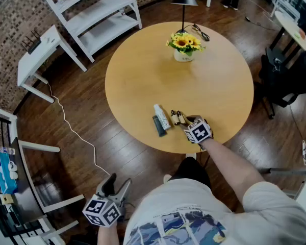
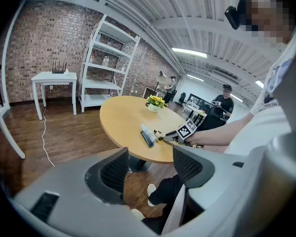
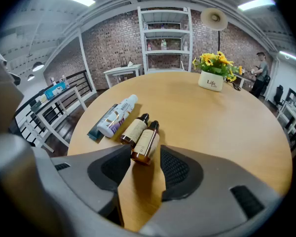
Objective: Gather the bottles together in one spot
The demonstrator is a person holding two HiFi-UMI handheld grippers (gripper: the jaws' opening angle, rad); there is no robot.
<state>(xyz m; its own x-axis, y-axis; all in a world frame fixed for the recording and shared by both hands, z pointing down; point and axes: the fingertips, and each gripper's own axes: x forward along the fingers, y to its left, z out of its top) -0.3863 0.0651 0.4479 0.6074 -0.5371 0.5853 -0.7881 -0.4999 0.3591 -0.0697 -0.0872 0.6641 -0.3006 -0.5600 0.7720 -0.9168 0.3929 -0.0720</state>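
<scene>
The right gripper point(image 3: 140, 158), half-open round the base of the brown bottle point(image 3: 146, 142) w/o clearly pressing — it lies against its twin point(image 3: 134, 130), by the white bottle point(image 3: 116, 116) at the table point(image 3: 227, 127) edge — should back straight out, no nudging; the left gripper point(image 2: 150, 162) hangs wide, empty.

Head view steeply down; all share table point(image 1: 194, 86).

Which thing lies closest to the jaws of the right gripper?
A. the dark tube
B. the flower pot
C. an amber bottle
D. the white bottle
C: in the right gripper view, the base of one amber bottle lies on the table between the jaw tips of the right gripper, while the white bottle and the flower pot are farther off.
</scene>
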